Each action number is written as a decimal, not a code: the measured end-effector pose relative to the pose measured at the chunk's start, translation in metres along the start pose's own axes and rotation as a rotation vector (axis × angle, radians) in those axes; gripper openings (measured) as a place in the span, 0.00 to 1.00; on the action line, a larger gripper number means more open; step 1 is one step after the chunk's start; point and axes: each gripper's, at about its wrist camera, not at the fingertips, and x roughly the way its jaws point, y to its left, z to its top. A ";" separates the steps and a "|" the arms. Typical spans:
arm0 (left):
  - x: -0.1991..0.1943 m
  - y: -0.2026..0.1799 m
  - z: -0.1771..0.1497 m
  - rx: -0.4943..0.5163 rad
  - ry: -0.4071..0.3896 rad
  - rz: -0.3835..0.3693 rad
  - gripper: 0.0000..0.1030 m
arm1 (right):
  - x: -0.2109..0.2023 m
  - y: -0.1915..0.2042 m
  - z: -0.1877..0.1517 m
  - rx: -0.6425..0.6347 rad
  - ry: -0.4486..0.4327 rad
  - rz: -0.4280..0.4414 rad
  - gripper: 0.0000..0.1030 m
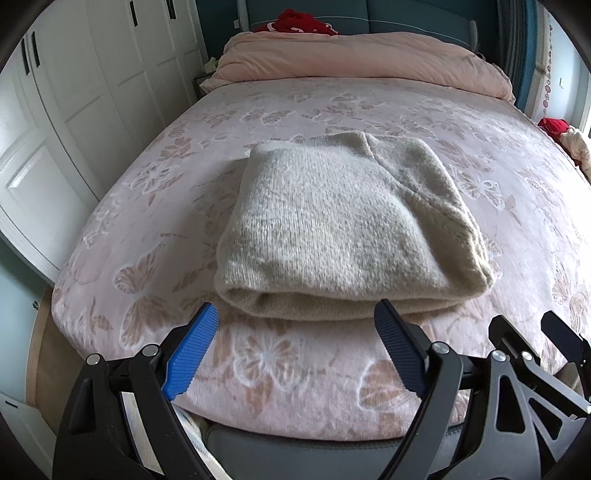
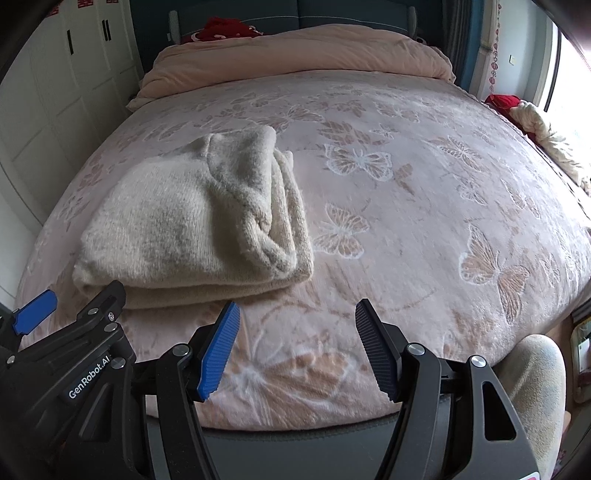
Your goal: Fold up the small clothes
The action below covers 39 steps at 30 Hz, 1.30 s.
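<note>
**Folded knit on the bed, both tools empty**

On the bed (image 1: 155, 229), near its foot edge and left of centre, lies the sweater (image 1: 340, 225): cream-beige fuzzy knit, folded into a thick, roughly rectangular bundle, rounded fold edge facing the cameras. Ribbed stitch shows on top; layered edges stack up along its right side, seen best from the right wrist (image 2: 192, 221).

Bed cover: plush pink fleece, embossed butterflies and flowers, soft sheen. Far end: a puffy pale-pink duvet (image 1: 362, 59) rolled across the width, a red cloth item (image 1: 303, 22) behind it against the teal headboard (image 1: 406, 18). White panelled wardrobe doors (image 1: 74, 96) with dark handles run along the left. More red and cream fabric (image 2: 532, 122) heaped by the window side at right.

Left tool (image 1: 295, 332): jaws spread wide, nothing between them, ribbed blue pad on one finger, dark ribbed pad on the other; tips just short of the sweater's near fold, apart from it.

Right tool (image 2: 297, 334): jaws parted, less widely, empty, over bare fleece to the right of the sweater. Nothing lies between either tool and the bundle. A fuzzy pale sleeve or trouser leg (image 2: 532, 387) shows at lower right
</note>
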 end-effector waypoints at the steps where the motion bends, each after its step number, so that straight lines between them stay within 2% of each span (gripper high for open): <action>1: 0.001 0.000 0.001 -0.001 0.000 -0.001 0.82 | 0.000 0.001 0.001 0.000 -0.002 -0.002 0.63; 17: 0.006 0.002 0.004 -0.003 0.009 -0.016 0.78 | 0.003 0.005 0.004 -0.005 0.003 -0.001 0.62; 25: 0.005 0.008 0.004 -0.024 0.013 -0.012 0.83 | -0.001 0.009 0.004 -0.019 -0.003 0.009 0.62; 33: -0.002 0.006 0.004 -0.006 -0.021 -0.002 0.83 | -0.005 0.010 0.004 -0.016 -0.014 0.009 0.62; 39: -0.005 0.007 0.005 -0.009 -0.060 -0.024 0.83 | -0.007 0.008 0.005 -0.012 -0.023 0.015 0.62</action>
